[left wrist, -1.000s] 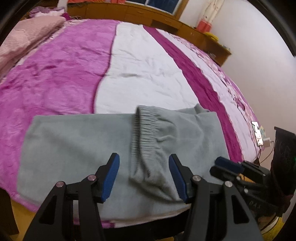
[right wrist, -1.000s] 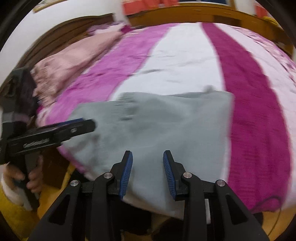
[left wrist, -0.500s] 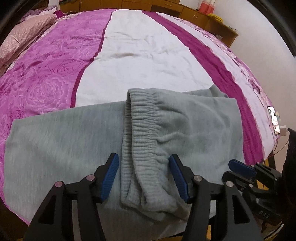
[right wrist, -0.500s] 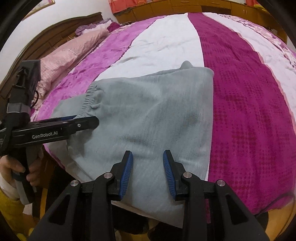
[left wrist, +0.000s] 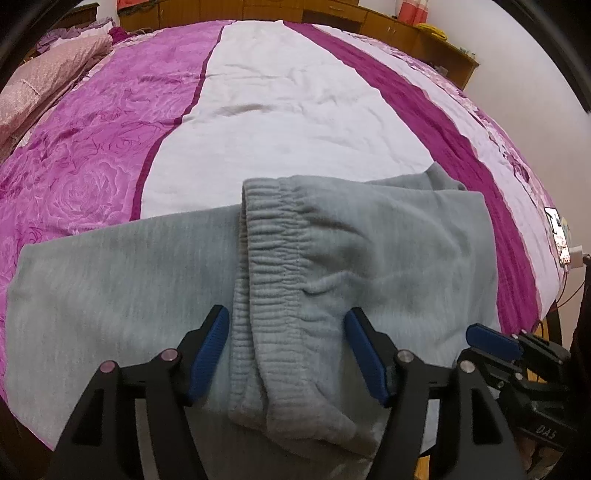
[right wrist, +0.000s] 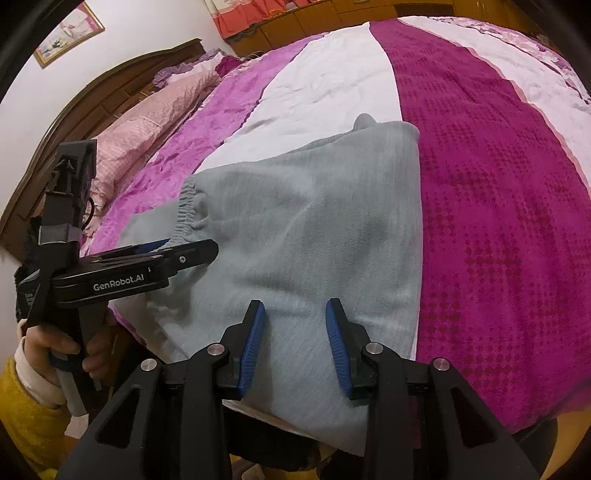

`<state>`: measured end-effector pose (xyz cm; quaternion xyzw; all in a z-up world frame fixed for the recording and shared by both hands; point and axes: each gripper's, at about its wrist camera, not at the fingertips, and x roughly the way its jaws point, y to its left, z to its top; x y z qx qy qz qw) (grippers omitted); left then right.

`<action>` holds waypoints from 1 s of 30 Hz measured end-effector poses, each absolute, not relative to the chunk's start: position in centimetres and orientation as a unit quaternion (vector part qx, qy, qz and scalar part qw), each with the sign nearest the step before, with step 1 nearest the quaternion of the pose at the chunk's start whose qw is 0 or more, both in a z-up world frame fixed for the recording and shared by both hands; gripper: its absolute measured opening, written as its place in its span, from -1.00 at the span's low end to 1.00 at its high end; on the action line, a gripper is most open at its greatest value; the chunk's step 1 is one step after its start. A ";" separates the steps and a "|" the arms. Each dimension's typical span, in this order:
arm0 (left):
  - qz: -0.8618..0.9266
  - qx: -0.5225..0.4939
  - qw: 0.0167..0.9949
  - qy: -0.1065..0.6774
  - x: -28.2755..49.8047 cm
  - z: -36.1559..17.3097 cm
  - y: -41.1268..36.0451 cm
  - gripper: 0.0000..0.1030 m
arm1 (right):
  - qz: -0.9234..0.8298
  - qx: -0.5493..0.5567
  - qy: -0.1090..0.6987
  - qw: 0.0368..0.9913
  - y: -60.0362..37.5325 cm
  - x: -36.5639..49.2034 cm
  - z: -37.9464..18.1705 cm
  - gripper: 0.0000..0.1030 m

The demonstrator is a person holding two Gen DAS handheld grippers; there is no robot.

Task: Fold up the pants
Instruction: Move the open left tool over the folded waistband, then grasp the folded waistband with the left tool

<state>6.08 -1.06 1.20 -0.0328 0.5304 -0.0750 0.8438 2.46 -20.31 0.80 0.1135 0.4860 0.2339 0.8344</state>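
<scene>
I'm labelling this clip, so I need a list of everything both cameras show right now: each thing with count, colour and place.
pants: one, grey, folded over itself at the bed's near edge, elastic waistband on top
bedspread: one, magenta, pink and white stripes, covering the bed
quilt: one, pale pink, bunched by the headboard
headboard: one, dark wood, far left
cabinets: a row, orange-brown wood, beyond the bed
picture: one, framed, on the wall
phone: one, screen lit, bed's right edge
left gripper: black, blue pads, open astride the waistband
right gripper: black, blue pads, open over the pants

Home bedroom: bed w/ pink quilt, wooden headboard, pillow.
</scene>
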 end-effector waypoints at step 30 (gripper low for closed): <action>-0.066 -0.097 0.872 0.474 4.4 2.8 -0.3 -0.48 | 0.210 0.125 0.486 0.839 -20.9 0.9 2.2 -0.46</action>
